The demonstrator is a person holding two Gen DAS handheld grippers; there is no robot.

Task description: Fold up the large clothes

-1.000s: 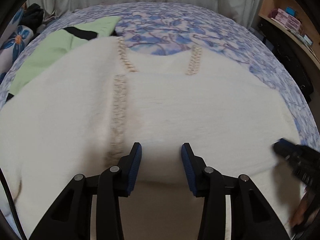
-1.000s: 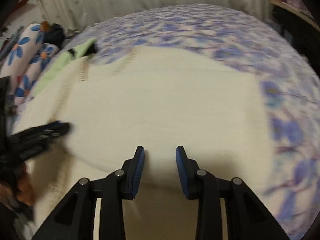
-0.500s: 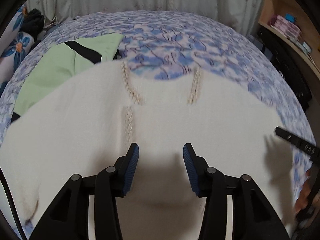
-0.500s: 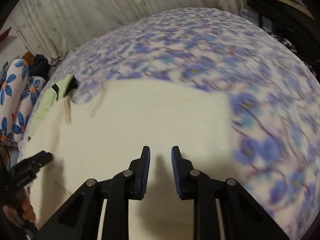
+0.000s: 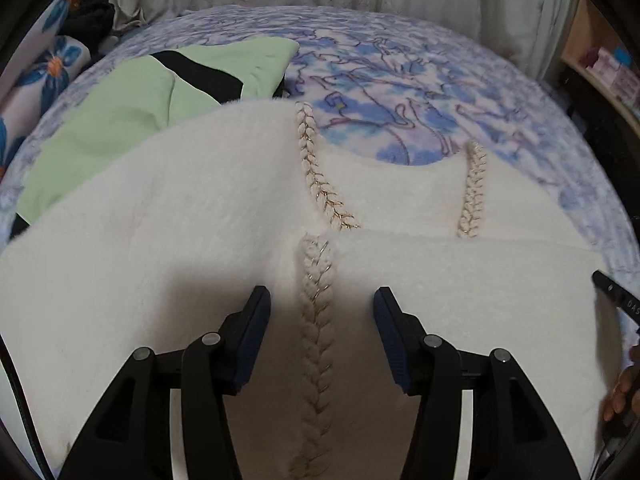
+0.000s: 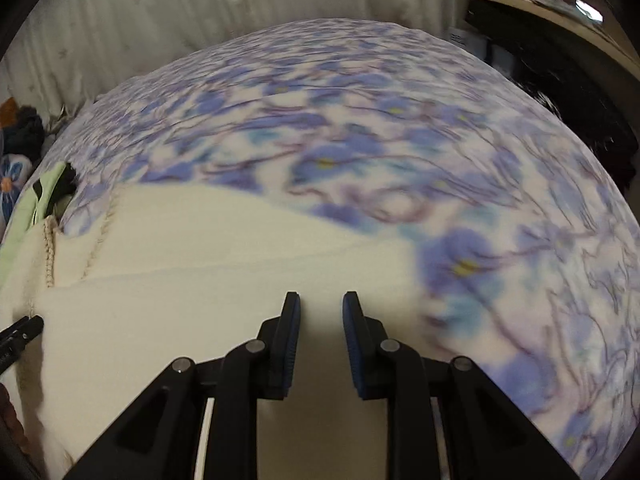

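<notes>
Two grippers work over one cream cardigan (image 5: 200,240) spread flat on a bed with a blue floral cover (image 5: 400,92).

**Garment position.** The cardigan lies face up with its neckline toward the far side of the bed. The braided front trim (image 5: 316,320) runs down the middle. In the left wrist view, the garment's left portion partly overlaps a green garment (image 5: 120,120) beside it. In the right wrist view, a straight fold line crosses the right portion of the cardigan (image 6: 200,280), where one layer lies on another.

**Tool state.**
- Left gripper (image 5: 322,300): the jaws are opening. The braided trim lies below the gap, but the pads do not press on it. Nothing is held.
- Right gripper (image 6: 320,312): the jaws stand narrowly apart above the cardigan near its right edge. No fabric is pinched between the pads. Its black tip (image 5: 612,292) also appears at the right margin of the left wrist view.

**Progress.** Judged from the layout, the task is at an early stage. One layer on the right side appears turned in. The left portion remains spread wide, and the body is still at full length. Remaining work likely includes folding the left side inward and then folding the body across.
</notes>
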